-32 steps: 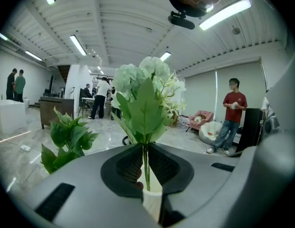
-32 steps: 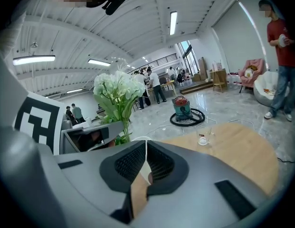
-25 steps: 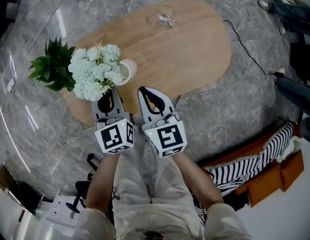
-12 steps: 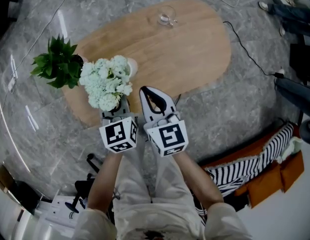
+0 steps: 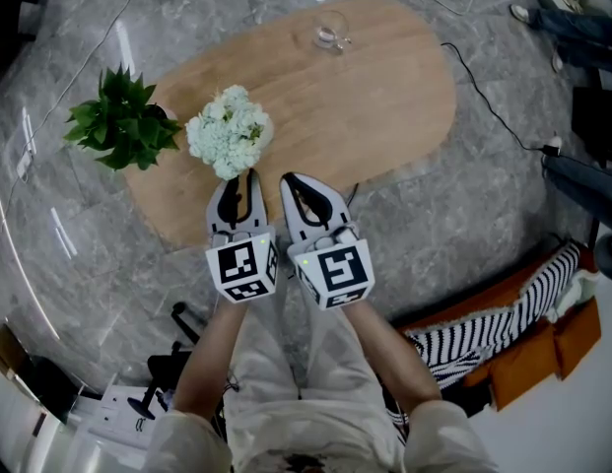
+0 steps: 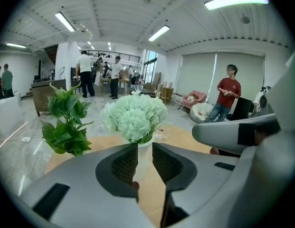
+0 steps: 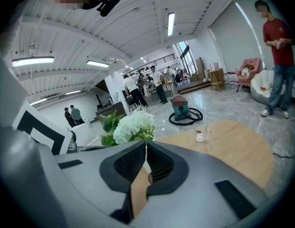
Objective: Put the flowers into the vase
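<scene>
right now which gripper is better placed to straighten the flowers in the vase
Probably left gripper: the vase shows between its opening jaws, flowers just above; the right gripper sits shut alongside.

The flowers (image 5: 230,131) stand in the vase (image 6: 144,158) on the surface (image 5: 384,97), just ahead of the left claw (image 5: 242,177), whose jaws are opening. A plant (image 5: 123,121) stands further left. The right claw (image 5: 289,181) is just beside the left claw's right. A glass (image 5: 328,33) stands well ahead of it, at the far edge.
</scene>
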The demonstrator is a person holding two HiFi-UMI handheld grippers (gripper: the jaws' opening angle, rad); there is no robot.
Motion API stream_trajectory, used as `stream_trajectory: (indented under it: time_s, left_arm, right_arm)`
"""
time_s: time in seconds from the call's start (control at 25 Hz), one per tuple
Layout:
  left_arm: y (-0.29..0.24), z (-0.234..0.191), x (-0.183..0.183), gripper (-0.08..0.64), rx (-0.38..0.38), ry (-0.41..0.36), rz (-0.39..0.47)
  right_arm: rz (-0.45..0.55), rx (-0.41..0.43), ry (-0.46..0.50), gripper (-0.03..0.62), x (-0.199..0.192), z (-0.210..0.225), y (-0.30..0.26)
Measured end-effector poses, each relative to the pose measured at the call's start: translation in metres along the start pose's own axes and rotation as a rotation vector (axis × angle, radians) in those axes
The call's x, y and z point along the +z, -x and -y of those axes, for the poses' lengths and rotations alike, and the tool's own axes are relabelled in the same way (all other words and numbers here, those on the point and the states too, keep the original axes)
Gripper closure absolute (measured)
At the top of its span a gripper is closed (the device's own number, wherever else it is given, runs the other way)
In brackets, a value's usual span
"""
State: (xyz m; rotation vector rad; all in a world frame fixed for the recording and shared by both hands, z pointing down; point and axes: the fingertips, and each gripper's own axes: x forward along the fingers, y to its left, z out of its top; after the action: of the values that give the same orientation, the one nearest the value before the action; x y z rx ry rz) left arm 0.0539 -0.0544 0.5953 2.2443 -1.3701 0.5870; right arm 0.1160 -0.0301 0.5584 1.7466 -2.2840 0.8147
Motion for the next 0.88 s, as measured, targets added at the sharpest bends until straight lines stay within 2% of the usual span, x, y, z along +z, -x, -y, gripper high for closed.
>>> stream_trajectory:
  time_s: [0.28,0.44,0.48,0.64,0.88]
  left_arm:
    - [0.01,-0.003,-0.002,0.485,-0.026,0.041,-0.013]
    - [0.017,-0.001,-0.005,0.489,-0.079,0.045,-0.047]
    - [0.019,-0.001,-0.005,0.513,-0.086,0.047,-0.054]
    - [0.031,-0.006,-0.003,0.534,-0.097,0.072,-0.072]
    - [0.054,-0.011,0.014,0.534,-0.101,0.06,-0.061]
  right_arm:
    - [-0.007,0.007,0.012,0.586,-0.005,-0.003,0.002]
    - [-0.028,-0.004,0.013,0.586,-0.01,-0.002,0.005]
    - [-0.029,-0.006,0.014,0.586,-0.01,-0.002,0.006]
    - [-0.037,-0.012,0.025,0.586,-0.006,-0.004,0.012]
    - [-0.034,-0.017,0.016,0.586,0.006,-0.01,0.022]
